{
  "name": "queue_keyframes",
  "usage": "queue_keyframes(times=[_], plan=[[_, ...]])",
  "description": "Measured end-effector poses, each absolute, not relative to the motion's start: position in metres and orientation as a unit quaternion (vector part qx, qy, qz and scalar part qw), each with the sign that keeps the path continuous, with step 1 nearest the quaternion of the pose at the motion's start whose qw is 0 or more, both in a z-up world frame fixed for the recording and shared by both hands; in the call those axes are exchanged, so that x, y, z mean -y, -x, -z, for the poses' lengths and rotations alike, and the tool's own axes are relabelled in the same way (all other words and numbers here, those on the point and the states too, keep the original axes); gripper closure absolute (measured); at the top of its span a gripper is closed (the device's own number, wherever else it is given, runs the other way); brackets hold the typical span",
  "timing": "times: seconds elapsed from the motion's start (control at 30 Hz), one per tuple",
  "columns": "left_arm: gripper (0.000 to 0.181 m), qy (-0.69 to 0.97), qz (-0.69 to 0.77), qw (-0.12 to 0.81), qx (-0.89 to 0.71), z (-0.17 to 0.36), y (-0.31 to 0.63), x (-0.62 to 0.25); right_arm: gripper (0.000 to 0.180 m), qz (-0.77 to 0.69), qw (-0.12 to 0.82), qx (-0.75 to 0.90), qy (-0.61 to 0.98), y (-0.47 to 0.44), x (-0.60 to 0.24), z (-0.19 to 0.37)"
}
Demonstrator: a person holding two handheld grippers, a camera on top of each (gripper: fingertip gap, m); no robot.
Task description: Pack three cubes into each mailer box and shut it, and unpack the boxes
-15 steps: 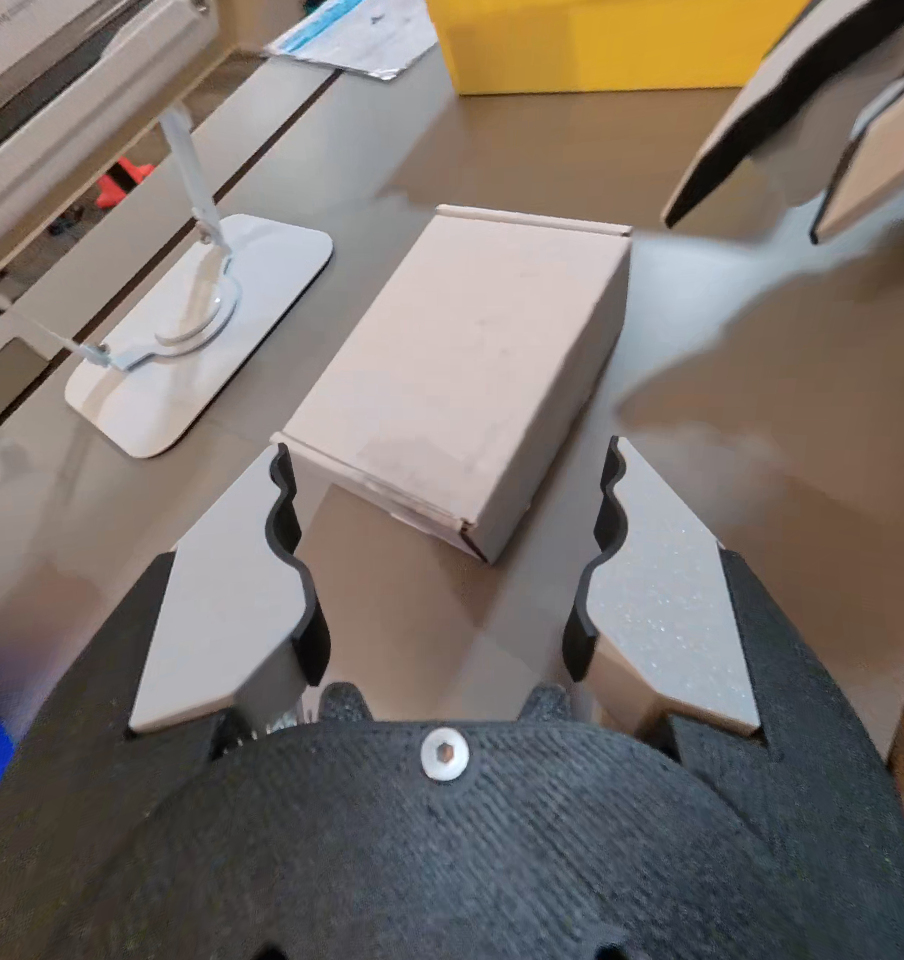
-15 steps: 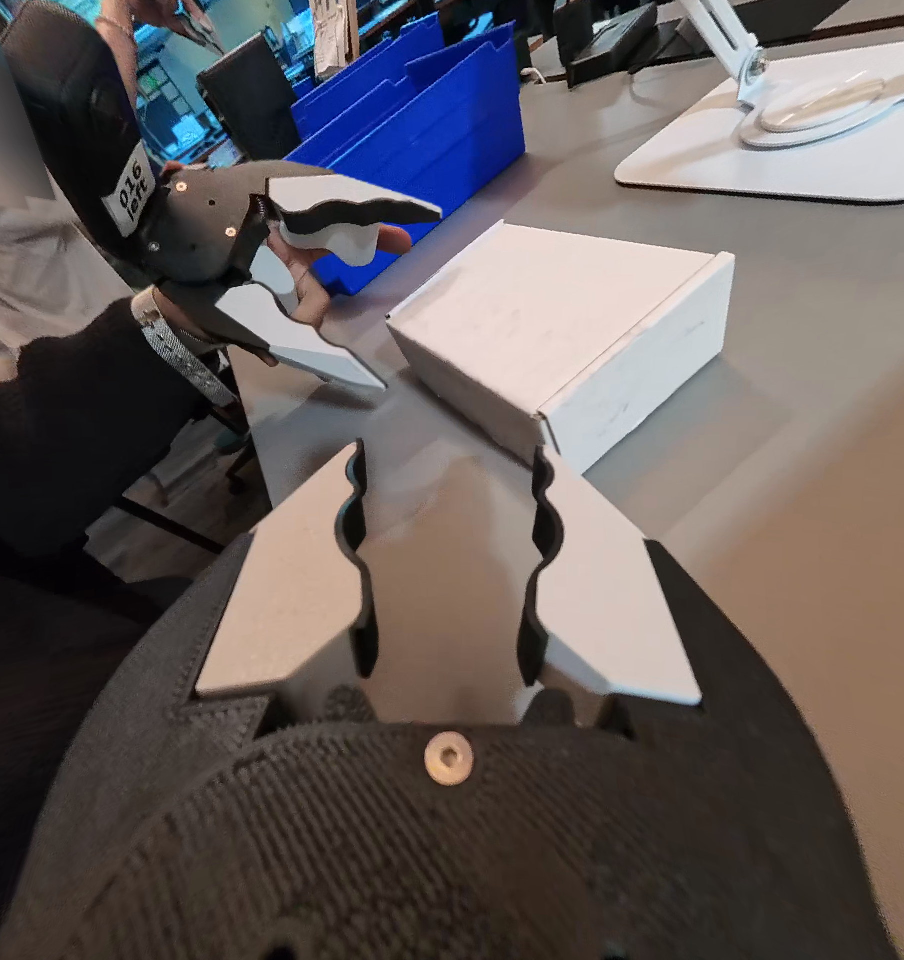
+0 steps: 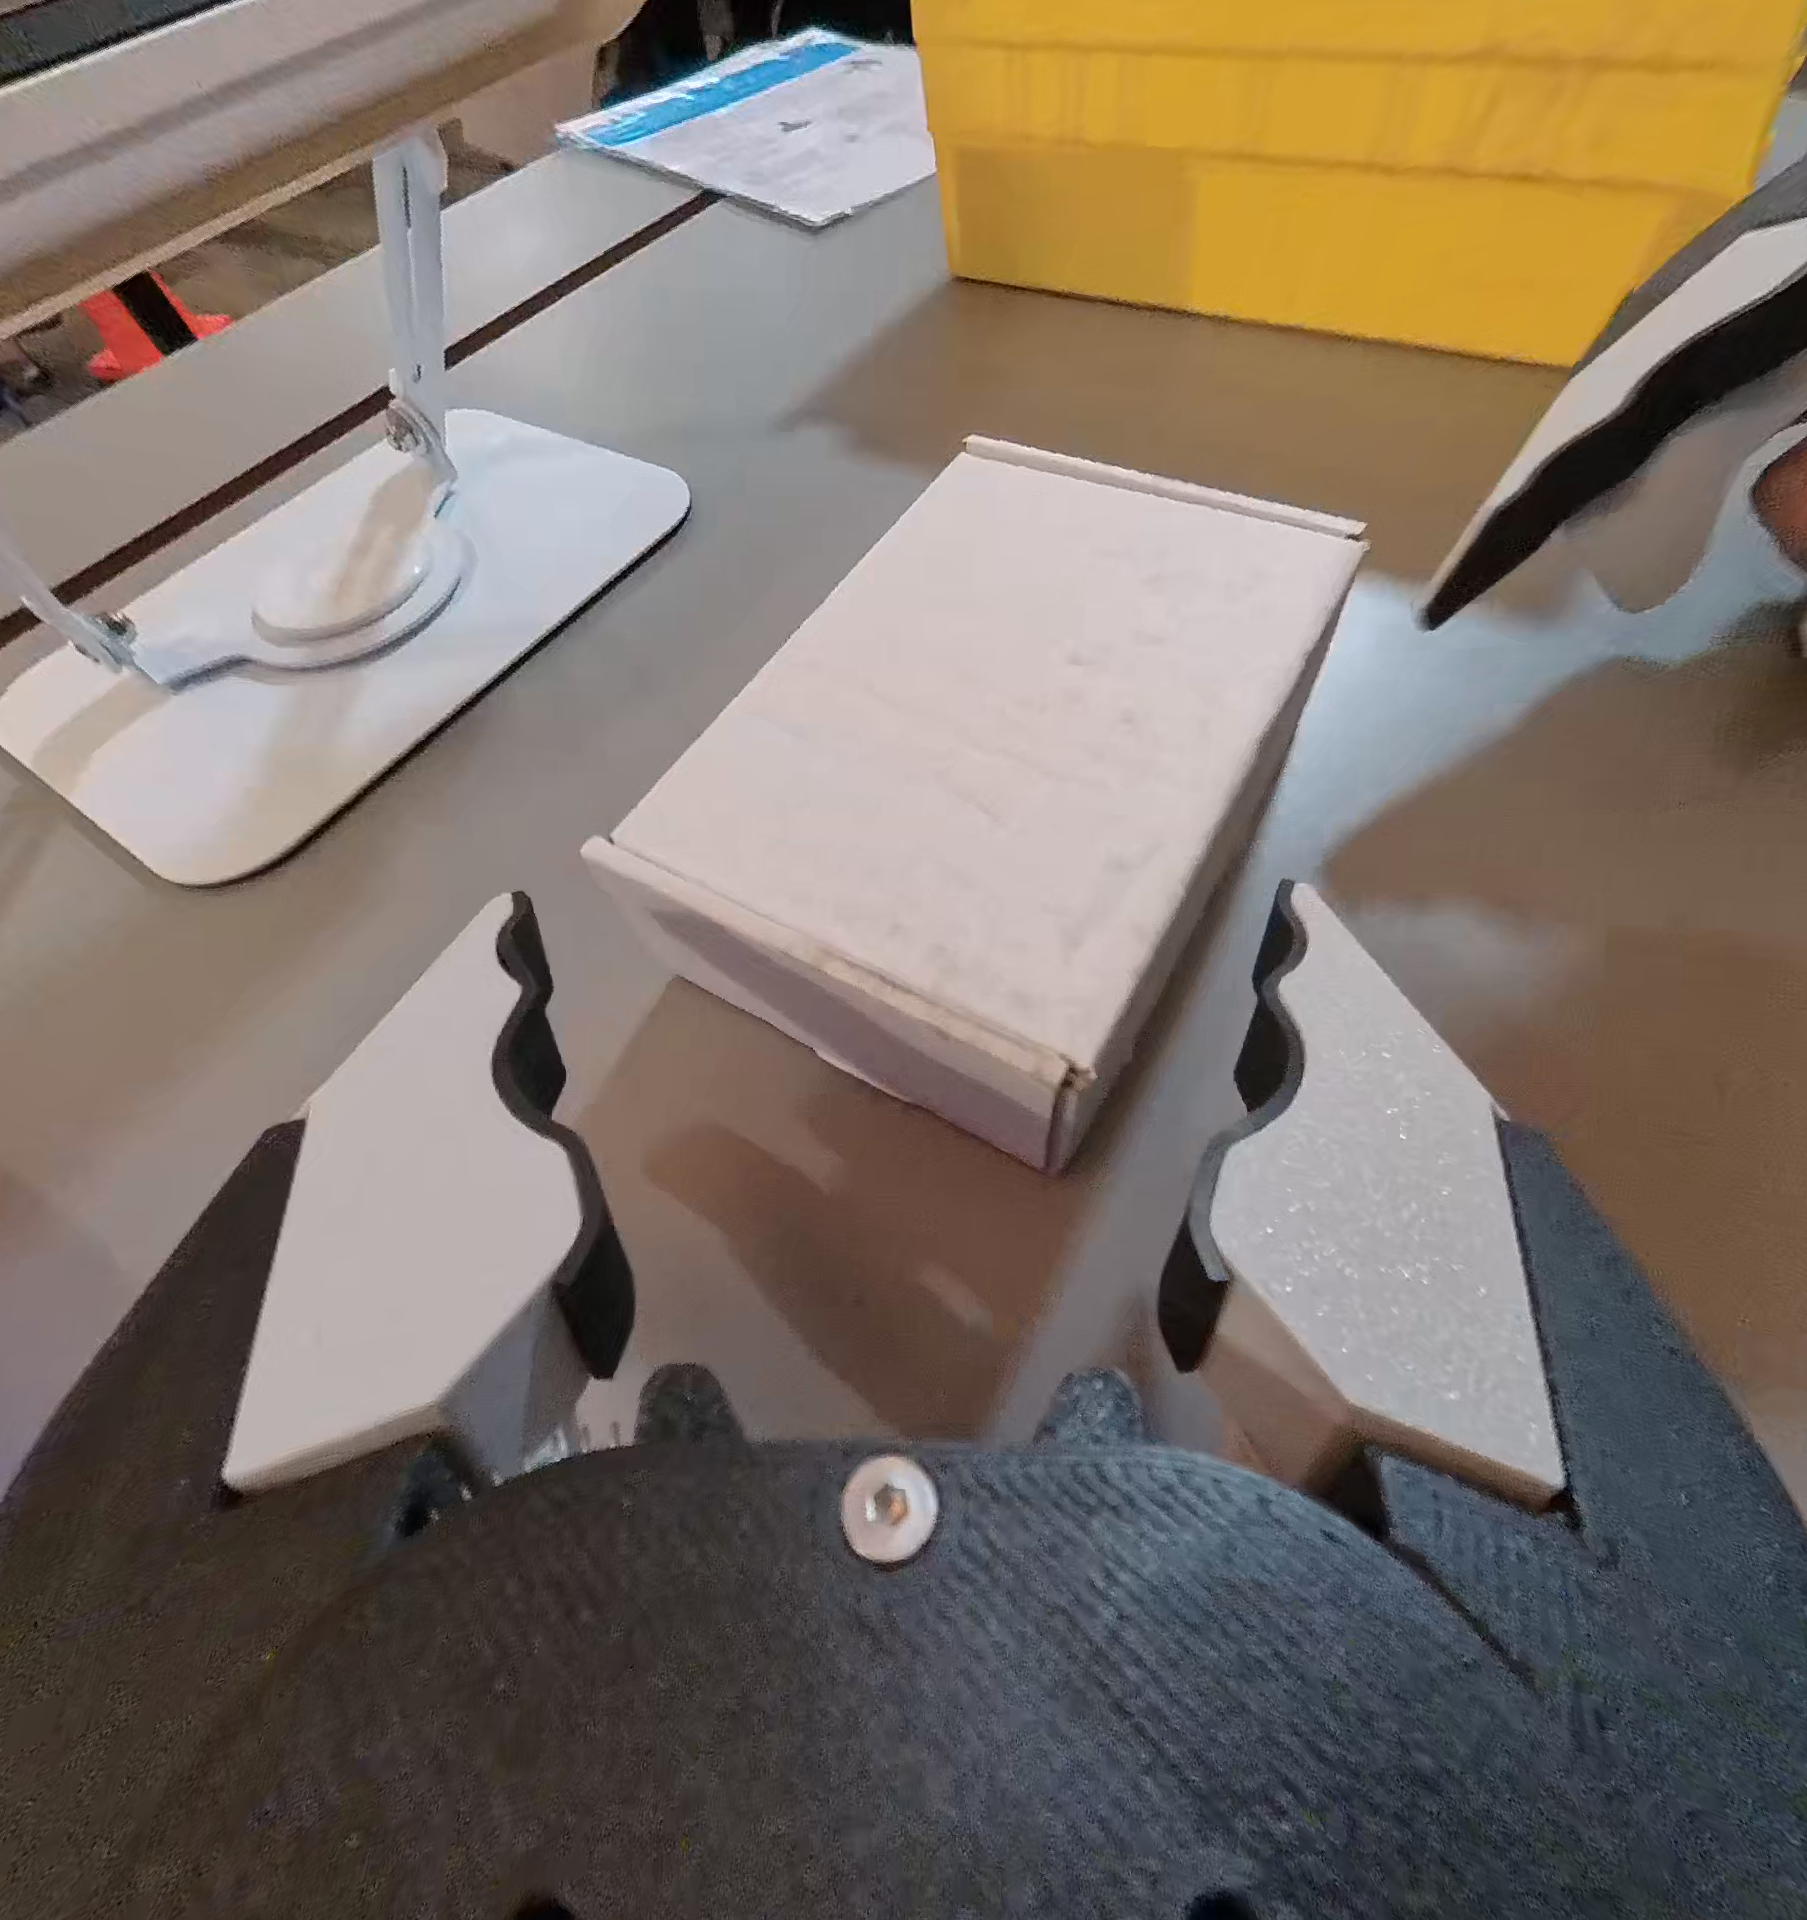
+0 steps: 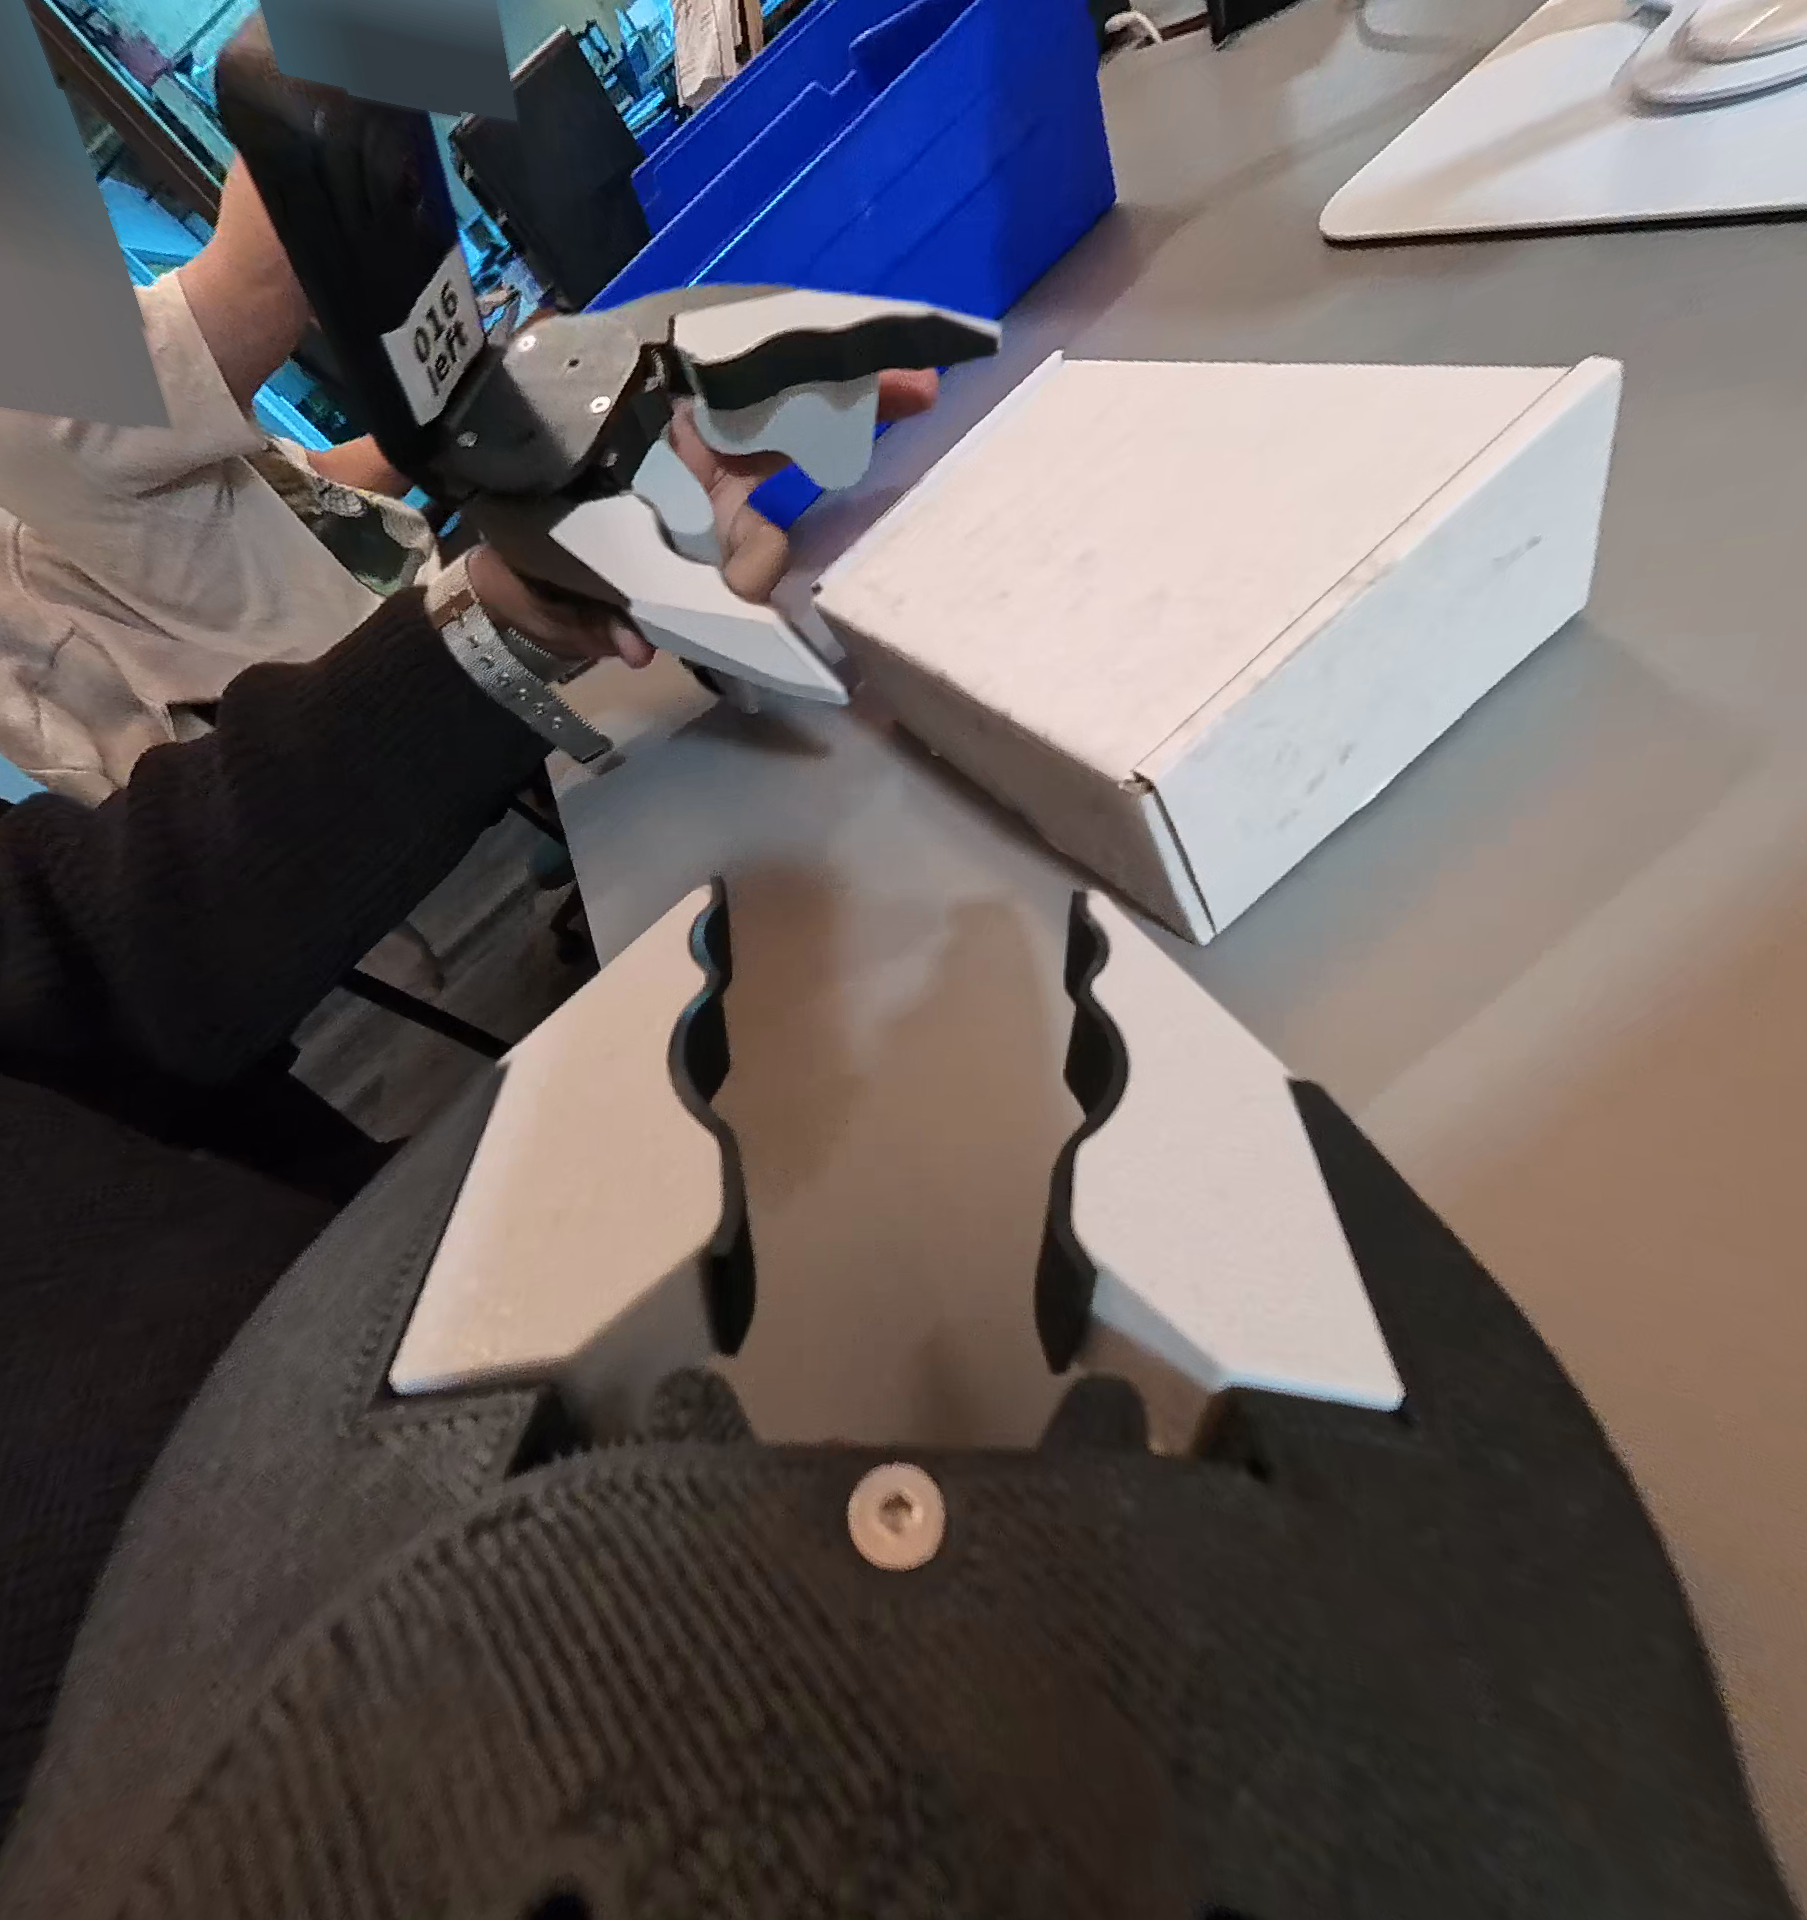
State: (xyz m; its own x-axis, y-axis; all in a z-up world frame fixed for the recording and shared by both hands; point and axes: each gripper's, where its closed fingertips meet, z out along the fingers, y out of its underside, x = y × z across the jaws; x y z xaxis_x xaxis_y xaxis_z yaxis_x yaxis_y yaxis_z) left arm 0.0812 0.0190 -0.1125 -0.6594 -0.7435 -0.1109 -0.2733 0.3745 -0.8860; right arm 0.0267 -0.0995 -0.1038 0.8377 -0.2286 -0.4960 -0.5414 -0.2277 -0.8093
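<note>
A shut white mailer box (image 3: 992,769) lies flat on the grey table; it also shows in the right wrist view (image 4: 1221,613). No cubes show. My left gripper (image 3: 899,925) is open and empty, just short of the box's near end, its fingers wider than the box. In the right wrist view the left gripper (image 4: 878,509) sits at the box's left end, its lower finger close to the box corner. My right gripper (image 4: 894,904) is open and empty, a little short of the box's near corner. It shows at the right edge of the left wrist view (image 3: 1647,499).
A white stand base (image 3: 338,644) with a thin arm sits left of the box. A yellow bin (image 3: 1335,156) stands behind the box, with a printed sheet (image 3: 764,125) beside it. Blue bins (image 4: 878,156) stand at the table's far side. A person's dark sleeve (image 4: 203,810) is at the left.
The left gripper has moved closer to the box's end. The right gripper has come nearer to the box. The box has not moved.
</note>
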Motion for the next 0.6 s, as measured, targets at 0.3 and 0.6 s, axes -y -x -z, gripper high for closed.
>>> queue_keyframes(times=[0.3, 0.6], plan=[[0.046, 0.309, 0.445, 0.227, -0.809, 0.122, -0.1, -0.01, 0.119, -0.116, 0.554, -0.242, 0.788, -0.015, 0.111, 0.109], [0.046, 0.321, 0.438, 0.221, -0.81, 0.126, -0.107, 0.011, 0.119, -0.097, 0.549, -0.253, 0.79, -0.011, 0.129, 0.111]])
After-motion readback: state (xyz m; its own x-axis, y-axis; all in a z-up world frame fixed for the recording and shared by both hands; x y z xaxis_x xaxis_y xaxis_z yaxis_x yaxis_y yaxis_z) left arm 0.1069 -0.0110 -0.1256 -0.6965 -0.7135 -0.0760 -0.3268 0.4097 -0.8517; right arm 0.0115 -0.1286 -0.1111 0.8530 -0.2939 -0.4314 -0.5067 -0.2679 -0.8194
